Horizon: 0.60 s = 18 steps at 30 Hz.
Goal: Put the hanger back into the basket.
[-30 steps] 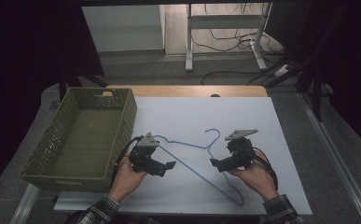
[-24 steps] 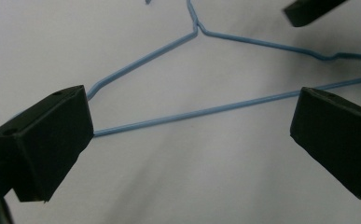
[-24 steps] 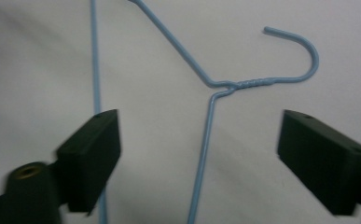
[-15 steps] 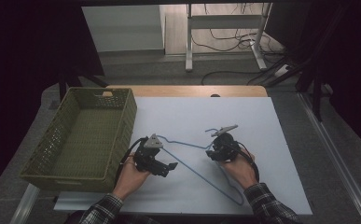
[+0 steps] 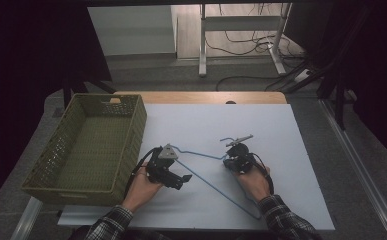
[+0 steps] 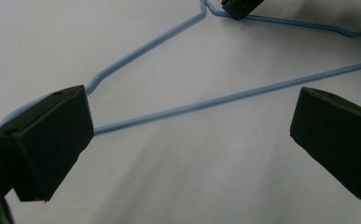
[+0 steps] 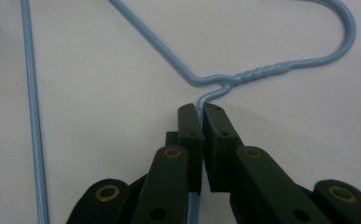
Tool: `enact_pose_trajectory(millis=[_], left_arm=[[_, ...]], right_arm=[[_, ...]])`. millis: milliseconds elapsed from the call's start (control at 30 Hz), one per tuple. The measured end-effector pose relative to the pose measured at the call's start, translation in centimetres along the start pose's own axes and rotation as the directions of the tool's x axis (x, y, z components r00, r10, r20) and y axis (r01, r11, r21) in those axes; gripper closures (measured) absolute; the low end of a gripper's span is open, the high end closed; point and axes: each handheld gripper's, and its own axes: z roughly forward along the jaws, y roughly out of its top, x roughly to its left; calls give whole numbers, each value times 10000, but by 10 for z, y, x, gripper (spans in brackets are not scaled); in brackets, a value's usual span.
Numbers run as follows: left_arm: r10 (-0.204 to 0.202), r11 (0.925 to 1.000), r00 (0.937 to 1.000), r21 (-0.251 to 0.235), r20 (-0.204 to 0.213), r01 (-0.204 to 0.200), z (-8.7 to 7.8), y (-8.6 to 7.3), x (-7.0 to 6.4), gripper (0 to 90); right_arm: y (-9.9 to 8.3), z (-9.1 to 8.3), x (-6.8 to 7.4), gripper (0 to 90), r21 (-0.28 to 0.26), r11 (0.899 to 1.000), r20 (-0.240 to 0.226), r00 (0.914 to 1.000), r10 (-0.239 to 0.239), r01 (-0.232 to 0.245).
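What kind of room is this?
Probably a lab or workshop for recording handling tasks: a table with a white mat, loose cables on the floor behind, and handheld grippers working a blue wire hanger.

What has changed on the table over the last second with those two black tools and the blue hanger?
The right gripper moved in toward the middle of the table and closed on the blue wire hanger, pinching the wire just below its twisted neck. The left gripper stayed about where it was at the hanger's left corner, jaws wide apart. The green basket and the hanger itself have not visibly shifted.
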Motion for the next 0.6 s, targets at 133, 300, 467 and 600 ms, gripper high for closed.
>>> enact_pose_trajectory(millis=[133, 300, 467, 600], left_arm=[[25, 9999, 10000, 118, 89, -26, 5, 10, 3, 9], [11, 9997, 9993, 241, 361, -19, 15, 27, 10, 26], [793, 9956, 9962, 465, 366, -810, 36, 46, 13, 179], [1568, 9840, 9870, 803, 350, -1592, 58, 58, 12, 324]], right_arm=[[1, -3, 3, 863, -97, 10000, 161, 9999, 0, 2], [3, -12, 4, 863, -468, 9989, 63, 10000, 52, -49], [3, -19, 6, 864, -669, 9977, -3, 10000, 44, -44], [4, -23, 7, 864, -812, 9967, -25, 10000, 20, -22]])
